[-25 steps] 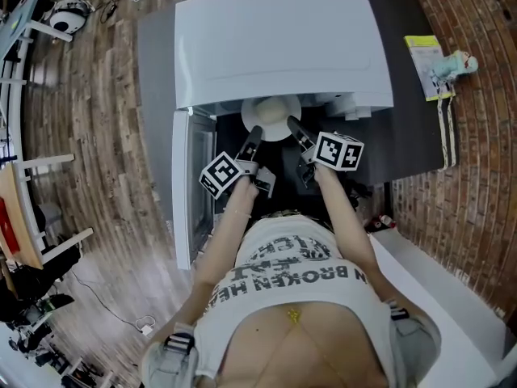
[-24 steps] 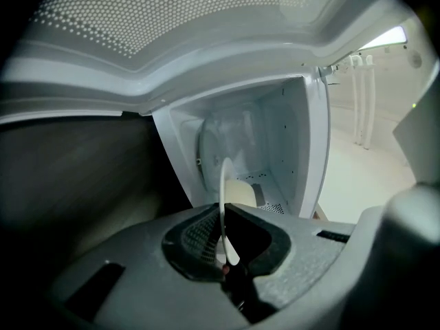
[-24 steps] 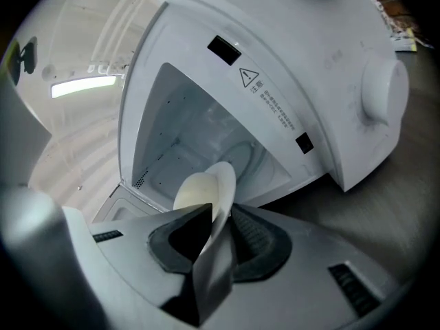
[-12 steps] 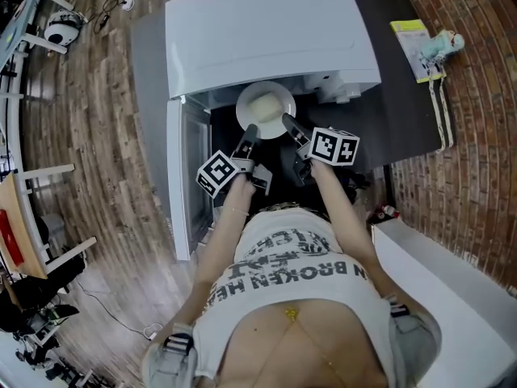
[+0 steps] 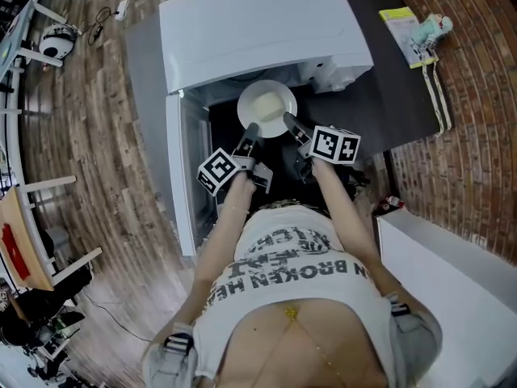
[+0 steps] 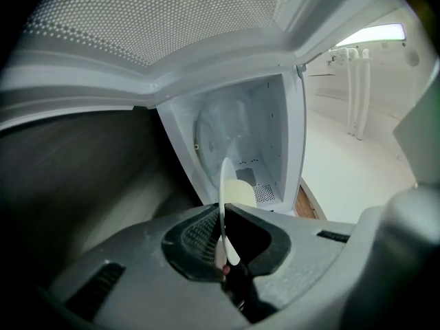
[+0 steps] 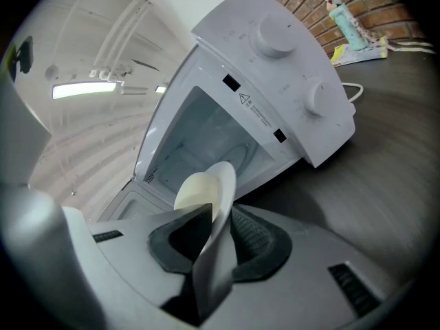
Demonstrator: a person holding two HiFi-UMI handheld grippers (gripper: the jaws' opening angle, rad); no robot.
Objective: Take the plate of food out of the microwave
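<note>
The plate (image 5: pixel 245 110) of pale food (image 5: pixel 266 103) is being held just outside the open microwave (image 5: pixel 258 31), which is standing on the dark counter (image 5: pixel 400 95). Its near rim is being gripped by the narrowly closed fingers of the left gripper (image 5: pixel 250 131) and the right gripper (image 5: pixel 289 123).

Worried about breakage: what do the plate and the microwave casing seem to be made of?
The plate looks like glazed white ceramic, maybe melamine: thin, smooth, faintly glossy rim. The microwave casing looks like matte white painted metal or plastic: flat, even, dull top.
</note>
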